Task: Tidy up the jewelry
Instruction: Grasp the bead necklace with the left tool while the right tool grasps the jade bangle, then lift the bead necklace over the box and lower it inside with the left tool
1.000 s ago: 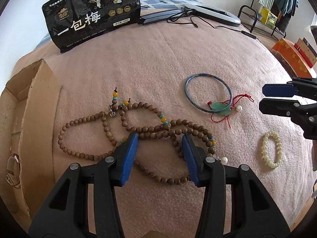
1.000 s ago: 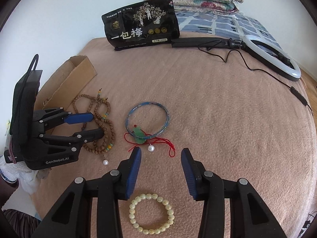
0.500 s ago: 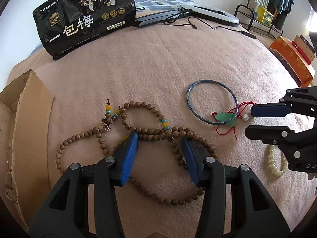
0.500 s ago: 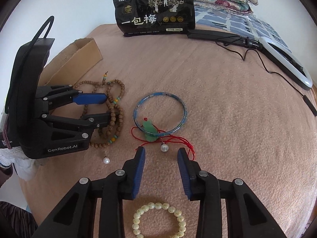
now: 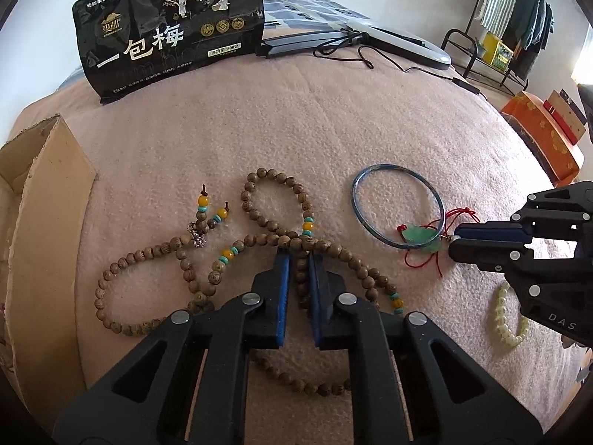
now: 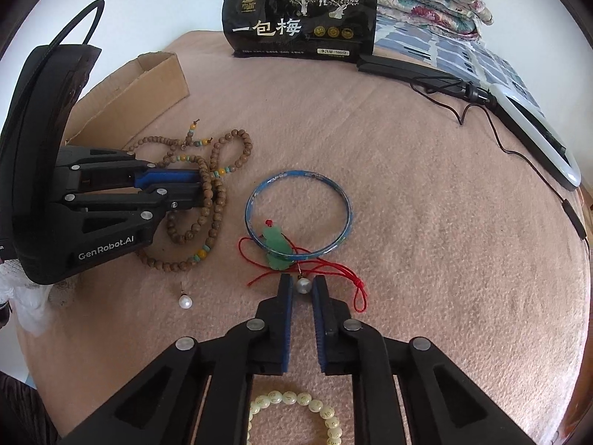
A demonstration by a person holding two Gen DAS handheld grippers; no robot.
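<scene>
Where the fuzzy pink blanket [image 5: 333,126] covers the bed, lying far left: open brown cardboard box [image 5: 40,200], corrugated, flap raised. Next, long strand of round brown wooden beads [image 5: 259,237] with yellow and turquoise spacers, looped over itself; left tool [image 5: 298,256] just closed, blue pads pinching a bunch of those beads. Farther right, thin blue glossy bangle [image 6: 298,215], a green jade-like pendant on red cord [image 6: 276,248] lying across its rim. Right tool [image 6: 302,283] likewise just closed, squeezing a small white pearl [image 6: 303,284] at the cord. Loose second pearl [image 6: 185,301] near the wooden strand. Nearest the right tool's camera, cream bead bracelet [image 6: 296,408]. Behind everything, a glossy black printed pouch [image 6: 300,15], standing; white ring lamp with cable [image 6: 533,137] at right.
</scene>
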